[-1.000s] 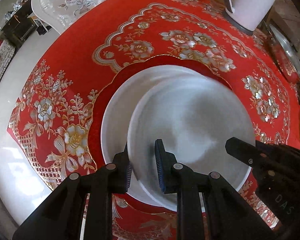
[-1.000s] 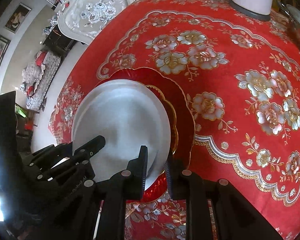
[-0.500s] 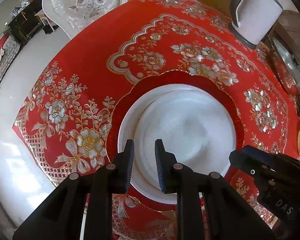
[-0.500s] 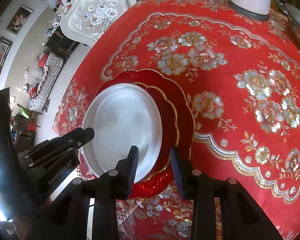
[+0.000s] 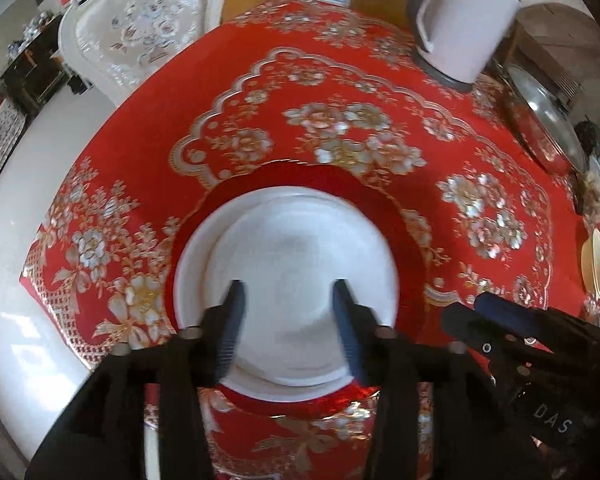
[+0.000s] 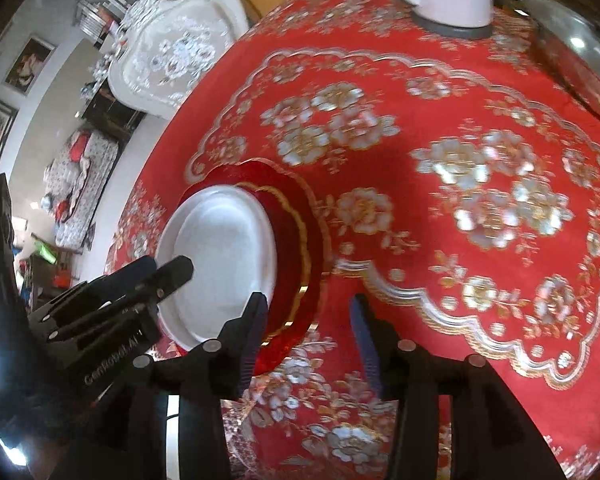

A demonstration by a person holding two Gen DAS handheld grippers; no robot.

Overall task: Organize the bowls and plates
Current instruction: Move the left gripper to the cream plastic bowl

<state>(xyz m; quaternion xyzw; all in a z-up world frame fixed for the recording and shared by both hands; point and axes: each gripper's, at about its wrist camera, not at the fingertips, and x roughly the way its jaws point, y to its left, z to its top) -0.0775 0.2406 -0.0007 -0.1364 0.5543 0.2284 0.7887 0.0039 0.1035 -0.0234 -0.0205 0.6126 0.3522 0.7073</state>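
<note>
In the left wrist view, the left gripper (image 5: 287, 296) hangs over the stacked plates with its jaws spread wide and nothing between them. A smaller white plate (image 5: 304, 280) sits on a larger white plate (image 5: 188, 272), and both rest on a red plate (image 5: 404, 232) with a gold rim, near the front edge of the red floral tablecloth (image 5: 340, 120). The right gripper (image 5: 500, 320) shows at the lower right, just beside the red plate. A white kettle (image 5: 460, 24) stands at the far side of the table, with a metal lid (image 5: 544, 120) to its right and a cream bowl (image 5: 596, 260) at the right edge. A white chair (image 5: 140, 32) stands behind the table. In the right wrist view, the right gripper (image 6: 310, 316) is released too, its jaws apart above the cloth, the left finger (image 6: 252, 320) overlapping the red plate's (image 6: 296, 240) rim. The white plates (image 6: 220, 256) lie stacked on it, and the left gripper (image 6: 156, 276) reaches over their near-left edge.
</note>
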